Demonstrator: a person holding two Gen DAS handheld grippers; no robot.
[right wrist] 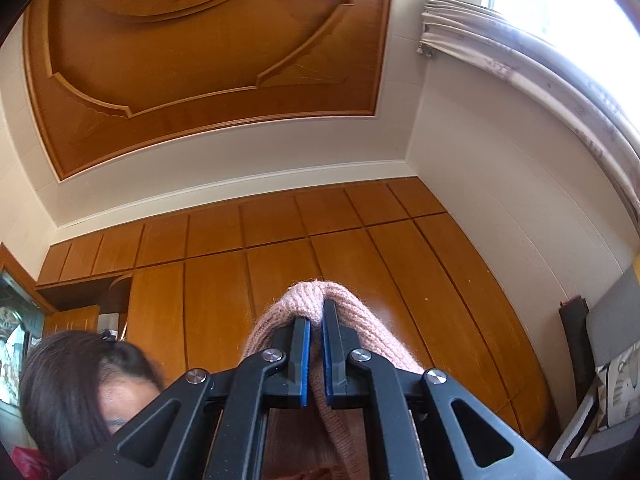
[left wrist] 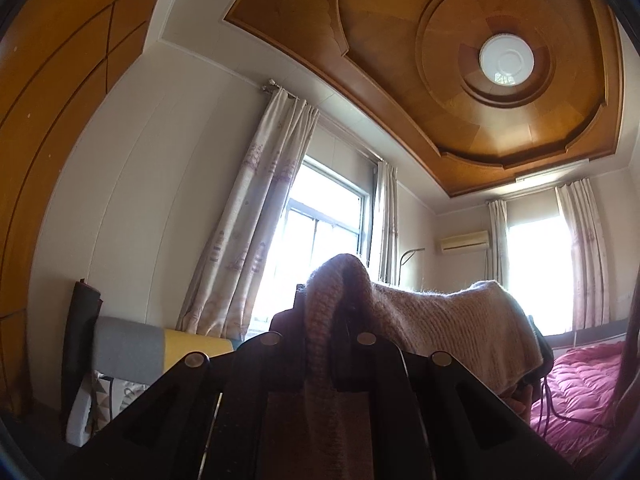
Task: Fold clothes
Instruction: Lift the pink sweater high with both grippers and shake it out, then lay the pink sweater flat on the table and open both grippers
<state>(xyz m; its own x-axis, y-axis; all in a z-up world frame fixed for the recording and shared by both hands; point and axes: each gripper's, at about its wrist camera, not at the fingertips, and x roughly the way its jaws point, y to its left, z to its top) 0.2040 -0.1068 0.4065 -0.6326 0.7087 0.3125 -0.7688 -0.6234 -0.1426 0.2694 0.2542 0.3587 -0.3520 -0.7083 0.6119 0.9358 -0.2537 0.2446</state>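
Observation:
A pink knitted sweater (left wrist: 440, 320) is held up in the air, both cameras tilted toward the ceiling. In the left wrist view my left gripper (left wrist: 320, 312) is shut on one bunched edge of the knit, and the fabric stretches away to the right, where a dark shape that I take for the other gripper holds its far end. In the right wrist view my right gripper (right wrist: 316, 320) is shut on a fold of the same pink sweater (right wrist: 320, 300), which bulges over the blue-padded fingers (right wrist: 306, 344) and hangs down between them.
A bed with a magenta quilt (left wrist: 580, 384) lies low right in the left view, a grey and yellow headboard (left wrist: 160, 348) at left, curtained windows behind. A wooden wardrobe (right wrist: 320, 264) fills the right view. A person's head (right wrist: 80, 384) is close at lower left.

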